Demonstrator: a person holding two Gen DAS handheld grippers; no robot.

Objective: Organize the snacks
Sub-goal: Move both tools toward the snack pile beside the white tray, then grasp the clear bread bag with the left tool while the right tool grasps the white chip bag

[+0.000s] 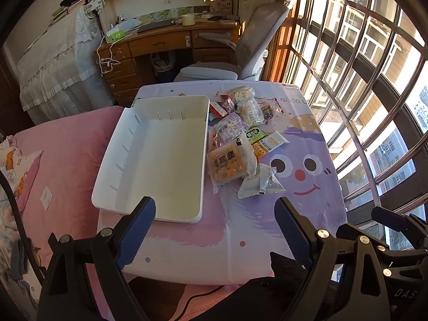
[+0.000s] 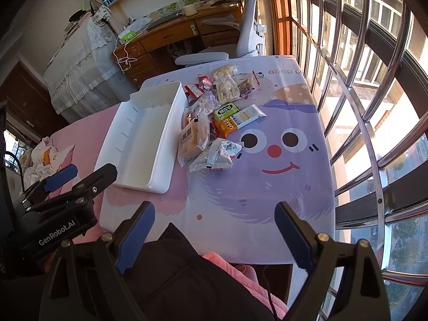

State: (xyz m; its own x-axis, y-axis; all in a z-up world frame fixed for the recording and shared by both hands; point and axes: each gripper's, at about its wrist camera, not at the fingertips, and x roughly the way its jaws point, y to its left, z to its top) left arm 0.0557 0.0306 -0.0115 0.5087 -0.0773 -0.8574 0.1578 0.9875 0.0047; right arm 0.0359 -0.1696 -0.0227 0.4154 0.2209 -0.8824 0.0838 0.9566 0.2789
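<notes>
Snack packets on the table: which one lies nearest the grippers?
The pale grey-white packet at the pile's near edge, beside the orange cake pack; every other snack lies farther back.

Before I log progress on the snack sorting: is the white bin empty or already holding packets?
Empty. The white bin shows only bare floor and walls; the snack packets all lie beside it.

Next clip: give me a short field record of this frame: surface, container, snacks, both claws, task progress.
surface: table with a cartoon-face cloth
container: white bin, nothing in it, on the table's left part
snacks: pile of packets loose on the cloth, right of the bin and against its side
left claw: open, holds nothing, above the table's near edge
right claw: open, holds nothing
progress: no packet in the bin yet
</notes>
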